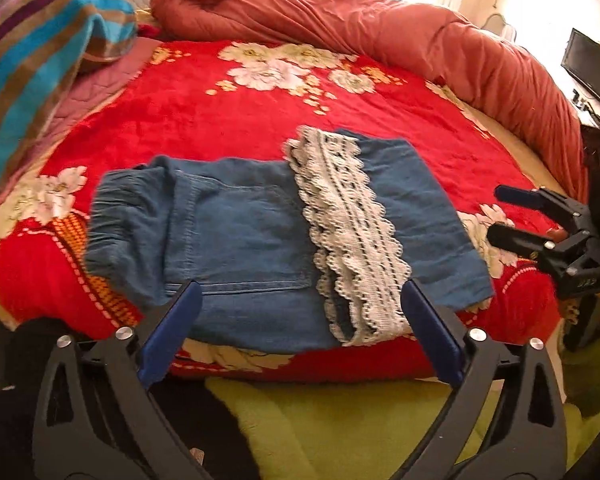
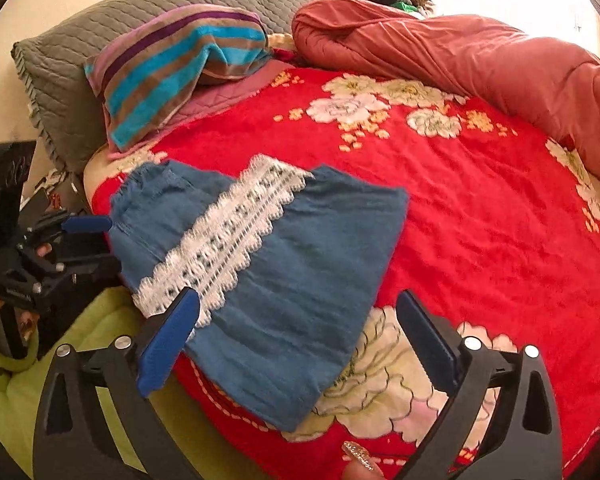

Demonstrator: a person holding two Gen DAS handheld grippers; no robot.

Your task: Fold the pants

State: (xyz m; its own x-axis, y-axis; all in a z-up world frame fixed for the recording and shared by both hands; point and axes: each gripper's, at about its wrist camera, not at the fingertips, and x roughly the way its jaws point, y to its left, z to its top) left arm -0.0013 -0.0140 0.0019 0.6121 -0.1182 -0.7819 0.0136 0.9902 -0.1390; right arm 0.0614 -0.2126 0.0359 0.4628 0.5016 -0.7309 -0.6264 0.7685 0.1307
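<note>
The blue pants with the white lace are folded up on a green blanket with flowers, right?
Not quite. The pants with the white lace are folded up, but the flowered blanket under them is red, not green. The right wrist view shows it clearly.

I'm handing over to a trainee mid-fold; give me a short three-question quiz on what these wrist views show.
1. True or false: the left gripper is clamped on the pants.
2. Which best describes the white lace trim? A) it lies across the folded denim; B) it hangs off the bed's edge; C) it is pinched in the right gripper.
3. Fill in: the pants rest on a red blanket printed with ____.

Key:
1. False; its fingers stand wide apart with nothing pressed between them.
2. A.
3. Flowers.
</note>
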